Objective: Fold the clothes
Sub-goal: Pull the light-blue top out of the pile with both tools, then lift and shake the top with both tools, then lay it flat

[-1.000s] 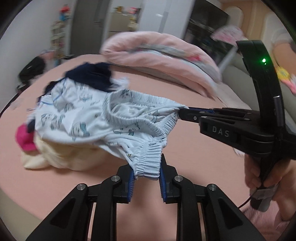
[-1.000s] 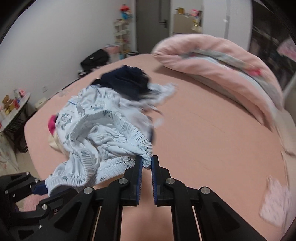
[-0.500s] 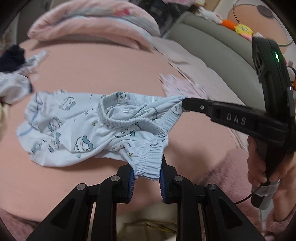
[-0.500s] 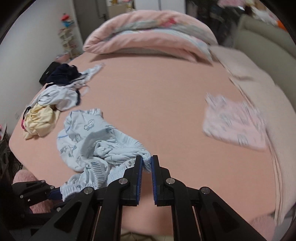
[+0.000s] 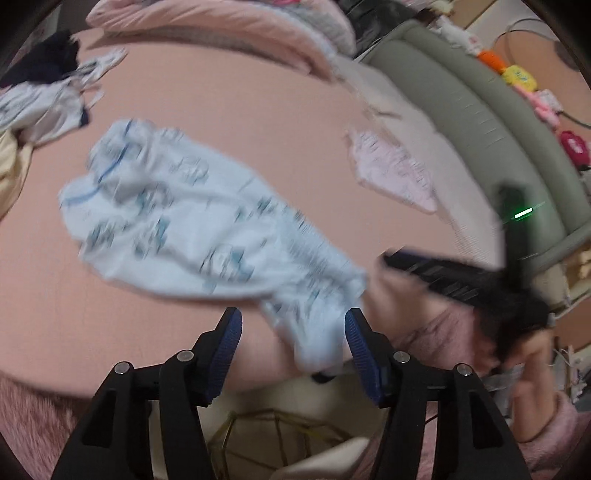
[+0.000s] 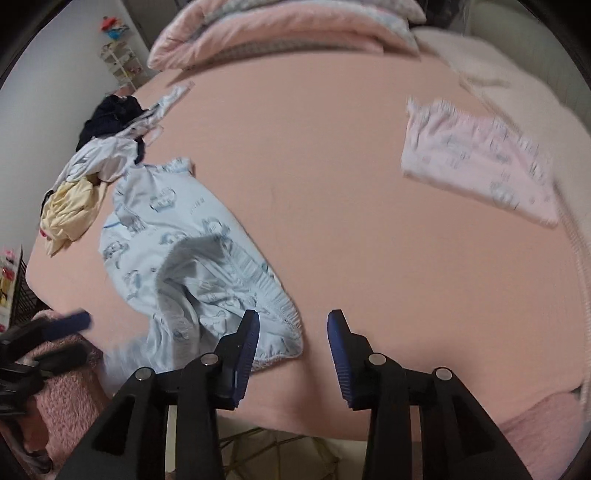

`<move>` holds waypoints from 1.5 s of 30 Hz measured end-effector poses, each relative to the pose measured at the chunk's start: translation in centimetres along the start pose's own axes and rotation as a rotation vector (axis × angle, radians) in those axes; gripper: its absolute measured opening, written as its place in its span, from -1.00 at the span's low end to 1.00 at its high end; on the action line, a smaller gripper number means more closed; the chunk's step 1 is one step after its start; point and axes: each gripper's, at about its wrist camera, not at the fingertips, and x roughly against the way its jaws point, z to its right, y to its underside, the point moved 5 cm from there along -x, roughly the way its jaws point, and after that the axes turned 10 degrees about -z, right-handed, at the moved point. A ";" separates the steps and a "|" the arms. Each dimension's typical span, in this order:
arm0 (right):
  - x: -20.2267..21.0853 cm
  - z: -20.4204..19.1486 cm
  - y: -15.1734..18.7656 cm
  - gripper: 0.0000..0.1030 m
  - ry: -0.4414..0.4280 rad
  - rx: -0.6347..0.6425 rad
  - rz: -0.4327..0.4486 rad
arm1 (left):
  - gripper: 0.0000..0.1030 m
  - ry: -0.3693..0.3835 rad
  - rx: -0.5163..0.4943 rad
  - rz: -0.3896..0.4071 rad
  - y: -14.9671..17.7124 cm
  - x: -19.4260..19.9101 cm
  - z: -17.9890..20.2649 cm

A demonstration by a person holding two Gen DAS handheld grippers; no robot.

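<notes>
Light-blue printed shorts (image 6: pixel 192 251) lie spread on the pink bed (image 6: pixel 332 184), near its front edge and towards the left side as the right wrist view shows it. The elastic waistband faces the cameras, with the legs reaching away towards a heap of unfolded clothes (image 6: pixel 96 162) at the bed's left edge; that heap holds a pale yellow piece, a white printed one and a dark navy one.

In the left wrist view the left gripper (image 5: pixel 293 345) has its jaws opening, standing well apart, and one corner of the waistband hangs between them over the bed edge. The blue pads do not press on the cloth, though this frame is blurred. The right gripper (image 6: pixel 293 345) likewise has its jaws opening; in its own view the gap between them shows only bare sheet, and the other waistband corner lies just beside and partly behind the left pad, released. Seen from the left wrist camera, the right gripper is a dark smear to the right of the shorts, held by a hand (image 5: pixel 532 373) in a pink fuzzy sleeve.

A folded pale-pink garment (image 6: pixel 480 158) rests well apart on the right side of the bed, next to a cream blanket (image 6: pixel 517 81). A pink quilt (image 6: pixel 280 29) is bunched at the far end.
</notes>
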 end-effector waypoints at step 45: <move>-2.2 -5.5 2.4 -0.93 0.057 0.107 0.047 | -0.91 -0.279 0.138 -0.029 -1.5 -3.4 -9.3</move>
